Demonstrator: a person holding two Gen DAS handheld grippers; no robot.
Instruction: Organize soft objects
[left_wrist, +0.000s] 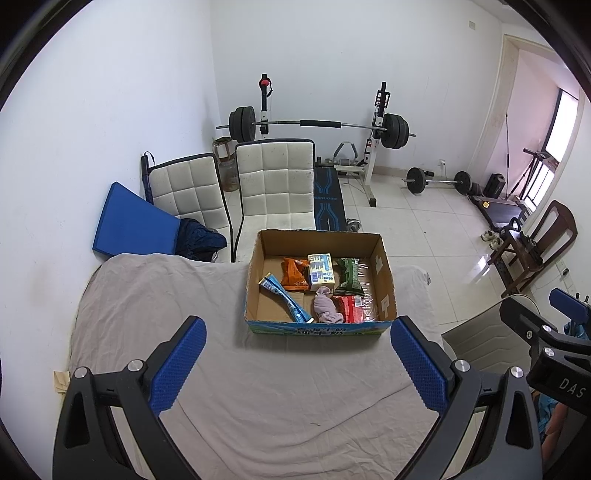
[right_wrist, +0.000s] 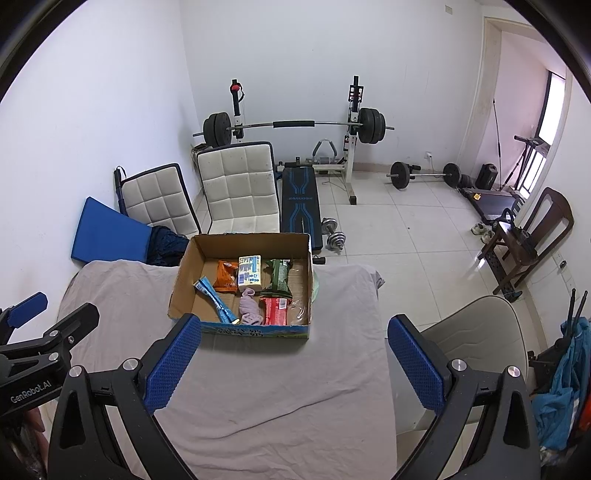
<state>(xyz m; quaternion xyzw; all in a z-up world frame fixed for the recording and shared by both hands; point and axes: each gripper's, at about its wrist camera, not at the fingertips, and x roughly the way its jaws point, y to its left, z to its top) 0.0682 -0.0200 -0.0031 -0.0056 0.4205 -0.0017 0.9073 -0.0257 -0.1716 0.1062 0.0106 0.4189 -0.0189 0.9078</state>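
Observation:
An open cardboard box stands on the table's grey cloth. Inside lie a pink sock, a blue tube, an orange packet, a white carton, a green packet and a red packet. My left gripper is open and empty, held back above the cloth in front of the box. My right gripper is open and empty, over the cloth's right front.
Two white padded chairs stand behind the table, with a blue mat against the wall. A weight bench and barbell rack fill the back. A beige chair stands right of the table.

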